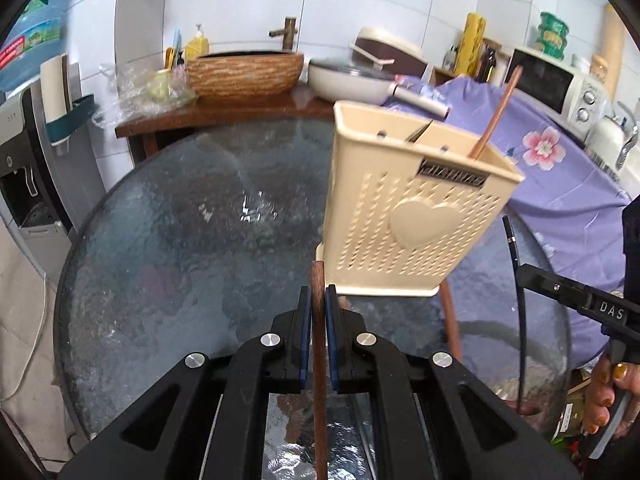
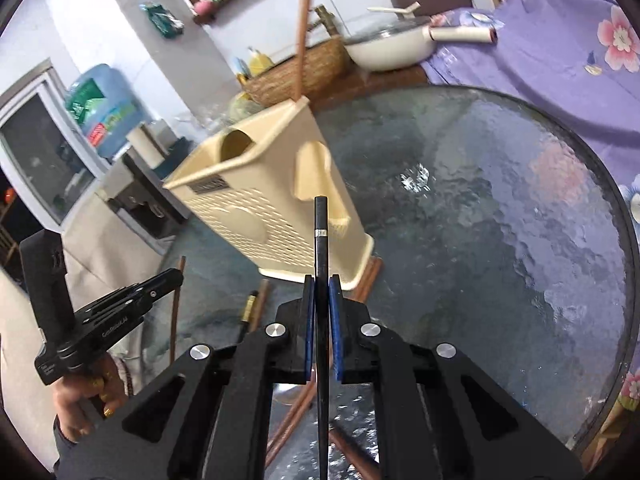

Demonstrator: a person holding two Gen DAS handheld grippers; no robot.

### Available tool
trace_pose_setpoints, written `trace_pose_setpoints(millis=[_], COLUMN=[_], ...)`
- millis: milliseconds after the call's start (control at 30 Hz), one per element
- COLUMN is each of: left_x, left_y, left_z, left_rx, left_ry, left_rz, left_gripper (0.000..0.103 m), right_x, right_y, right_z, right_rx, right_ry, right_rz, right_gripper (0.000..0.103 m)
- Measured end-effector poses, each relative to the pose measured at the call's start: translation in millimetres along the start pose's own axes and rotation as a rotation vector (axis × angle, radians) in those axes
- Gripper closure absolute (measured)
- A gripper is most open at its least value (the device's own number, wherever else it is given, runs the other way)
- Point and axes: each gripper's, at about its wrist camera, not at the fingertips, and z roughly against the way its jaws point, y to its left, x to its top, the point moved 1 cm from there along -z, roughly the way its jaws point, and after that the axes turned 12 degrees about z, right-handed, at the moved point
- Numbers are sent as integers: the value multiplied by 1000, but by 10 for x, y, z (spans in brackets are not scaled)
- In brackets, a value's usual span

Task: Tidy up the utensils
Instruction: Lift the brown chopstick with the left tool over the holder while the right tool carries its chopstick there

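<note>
A cream perforated utensil holder (image 1: 412, 204) with a heart on its front stands on the round glass table (image 1: 180, 240); one brown chopstick (image 1: 496, 112) stands in it. My left gripper (image 1: 319, 298) is shut on a brown wooden chopstick (image 1: 319, 360), just in front of the holder's base. My right gripper (image 2: 320, 286) is shut on a black chopstick (image 2: 321, 236) with a silver band, close to the holder (image 2: 272, 200). The black chopstick (image 1: 516, 280) also shows at the right in the left wrist view. Several brown chopsticks (image 2: 292, 420) lie on the glass under my right gripper.
A woven basket basin (image 1: 244, 74), a white pan (image 1: 352, 80) and a rice cooker (image 1: 388, 52) stand on a wooden counter behind the table. A purple floral cloth (image 1: 552, 168) covers the right side. A microwave (image 1: 548, 80) and a water dispenser (image 2: 100, 108) stand further off.
</note>
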Motion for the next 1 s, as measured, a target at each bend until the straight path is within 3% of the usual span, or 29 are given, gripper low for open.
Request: trace_pose_setpoints(millis=[233,567,1000], left_x=[103,171,366], left_y=[-69,-201,-309], left_z=[301,744,1140], left_rx=[-37,-89,-110], left_ry=[-73,-165,-262], left_rz=[-2,-25,-50], left_gripper=[96,96,96], right_x=[79,158,389], right_y=[185,533,747], right_z=[372,895,1156], right_rx=[41,20,26], right_ry=[-96,-200,-240], right_rz=[63,201,263], right_gripper=[95,95,95])
